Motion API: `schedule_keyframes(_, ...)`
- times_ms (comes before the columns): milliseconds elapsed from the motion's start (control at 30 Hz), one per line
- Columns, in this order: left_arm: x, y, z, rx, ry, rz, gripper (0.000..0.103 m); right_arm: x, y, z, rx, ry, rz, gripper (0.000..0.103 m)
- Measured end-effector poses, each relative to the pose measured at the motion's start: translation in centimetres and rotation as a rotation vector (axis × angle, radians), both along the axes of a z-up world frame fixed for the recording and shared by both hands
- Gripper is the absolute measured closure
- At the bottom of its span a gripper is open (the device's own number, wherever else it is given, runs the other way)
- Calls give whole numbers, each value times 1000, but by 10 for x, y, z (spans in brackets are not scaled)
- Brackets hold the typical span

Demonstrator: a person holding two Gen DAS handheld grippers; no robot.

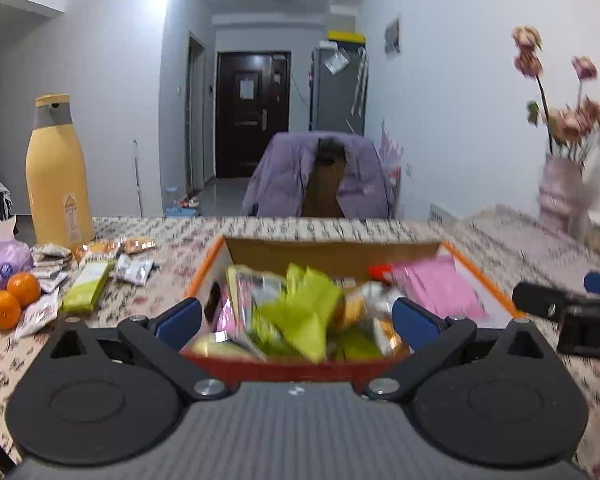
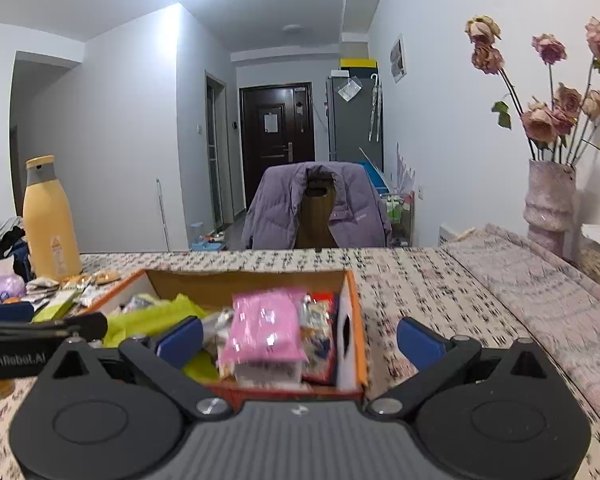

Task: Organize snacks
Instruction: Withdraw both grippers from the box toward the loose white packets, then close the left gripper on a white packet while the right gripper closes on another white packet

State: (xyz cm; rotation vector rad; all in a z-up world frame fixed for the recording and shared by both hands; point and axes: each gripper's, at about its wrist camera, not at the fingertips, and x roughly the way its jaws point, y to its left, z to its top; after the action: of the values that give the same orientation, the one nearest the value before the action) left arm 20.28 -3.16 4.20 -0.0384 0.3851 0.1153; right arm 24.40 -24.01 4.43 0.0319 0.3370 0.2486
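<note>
Left wrist view: the left gripper [image 1: 296, 320] hangs over the near end of an orange-rimmed cardboard box [image 1: 332, 250], its blue-padded fingers [image 1: 179, 322] spread wide with nothing between them. Below lies a blurred heap of snacks, among them a lime-green packet [image 1: 304, 308] and a pink packet [image 1: 436, 286] toward the box's right side. The box sits on a table covered by a patterned tablecloth [image 1: 172, 236]. Left of the box, loose snack packets [image 1: 134, 270] and a green bar wrapper [image 1: 88, 286] lie on the cloth, near three oranges [image 1: 4, 300] and a tall yellow bottle [image 1: 58, 176]. At the right edge part of the other tool shows.

Right wrist view: the right gripper [image 2: 300, 340] is also fully spread and holds nothing; its left finger is over the box's right half, its right finger [image 2: 420, 342] beyond the box wall, above the cloth. A vase of dried roses [image 2: 548, 204] stands at the far right of the table, and a purple jacket [image 2: 316, 208] is draped on a chair behind.
</note>
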Motion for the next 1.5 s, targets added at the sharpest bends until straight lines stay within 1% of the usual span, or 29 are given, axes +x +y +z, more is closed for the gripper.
schedule_keyframes(167,-19,-14,-21,0,89,-42,0,-23,-13,-13,-18,29,-6,0)
schedule_keyframes(367,-34,-33,-46,16,215,-97,0,-40,-23,-29,-37,78,-13,0)
schedule_keyframes(533,-41,-44,-64,19,283,-118,0,-48,-29,-43,-50,120,-17,0)
schedule_keyframes(633,-41,-51,-72,22,308,-131,1,-54,-34,-52,-47,140,-22,0)
schedule_keyframes(667,-42,-54,-74,27,312,-133,5,-55,-36,-54,-46,148,-24,0)
schedule_keyframes(700,-43,-56,-76,33,315,-137,11,-56,-37,-56,-46,153,-25,0)
schedule_keyframes(733,-44,-59,-78,39,320,-142,16,-57,-38,-58,-47,160,-27,0)
schedule_keyframes(767,-44,-61,-79,41,327,-145,26,-58,-40,-59,-48,164,-28,0)
schedule_keyframes(800,-44,-62,-80,37,333,-150,34,-58,-41,-60,-49,167,-29,0)
schedule_keyframes(833,-45,-63,-80,27,327,-157,39,-58,-42,-61,-48,169,-29,0)
schedule_keyframes(867,-46,-64,-79,22,323,-168,57,-59,-43,-61,-47,171,-29,0)
schedule_keyframes(900,-47,-65,-78,20,320,-178,60,-60,-43,-62,-47,171,-29,0)
schedule_keyframes(1033,-50,-66,-75,17,308,-186,62,-60,-43,-63,-49,176,-24,0)
schedule_keyframes(1233,-54,-53,-58,16,246,-164,62,-55,-33,-61,-60,187,-4,0)
schedule_keyframes(1333,-55,-41,-49,22,215,-137,62,-48,-19,-57,-70,201,35,0)
schedule_keyframes(1500,-51,-17,-40,27,185,-88,62,-27,13,-57,-100,247,96,0)
